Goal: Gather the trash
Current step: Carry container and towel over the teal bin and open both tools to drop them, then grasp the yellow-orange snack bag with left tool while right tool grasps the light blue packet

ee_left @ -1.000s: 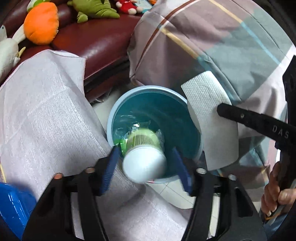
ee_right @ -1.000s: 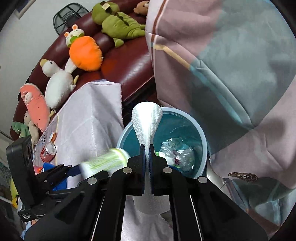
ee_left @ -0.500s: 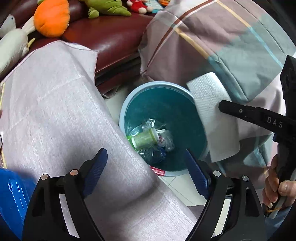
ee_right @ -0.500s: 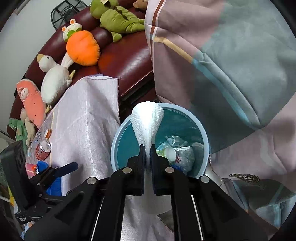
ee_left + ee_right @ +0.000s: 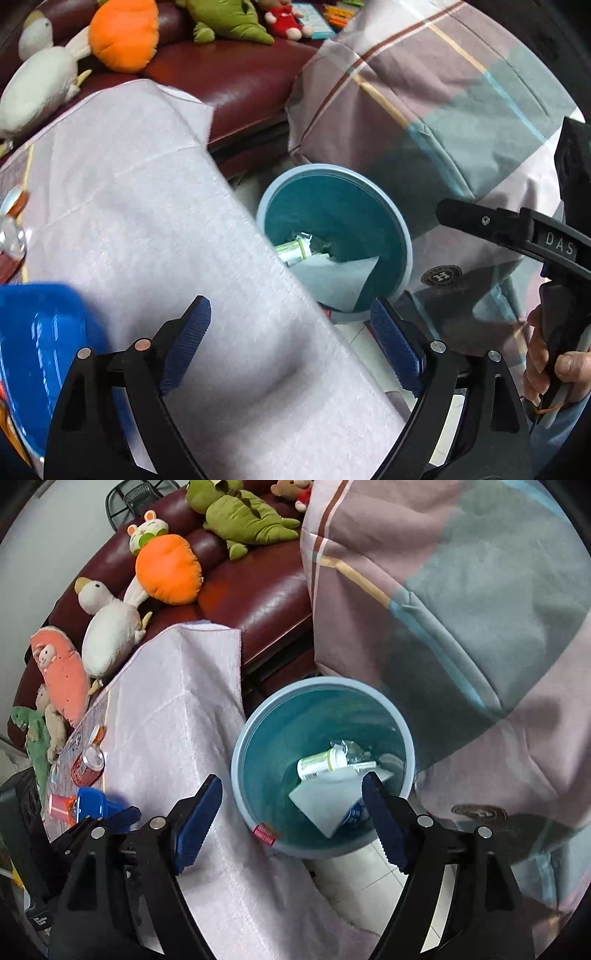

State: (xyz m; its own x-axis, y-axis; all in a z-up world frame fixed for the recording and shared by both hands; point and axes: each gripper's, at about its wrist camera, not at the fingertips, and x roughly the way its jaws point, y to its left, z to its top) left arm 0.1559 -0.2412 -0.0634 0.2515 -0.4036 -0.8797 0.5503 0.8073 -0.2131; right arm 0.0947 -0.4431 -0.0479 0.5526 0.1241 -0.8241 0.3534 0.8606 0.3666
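Bin [image 5: 240, 760] beside desk [image 5: 177, 716] edge for easy drops; paper towel [image 5: 328, 805] inside; left tongs [image 5: 291, 343], right tongs [image 5: 291, 812] opening, empty.

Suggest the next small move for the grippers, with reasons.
Probably swing one gripper back to the table for the red can. Both the left gripper and right gripper have jaws opening with nothing between them; the paper sheet and bottle lie in the bin.
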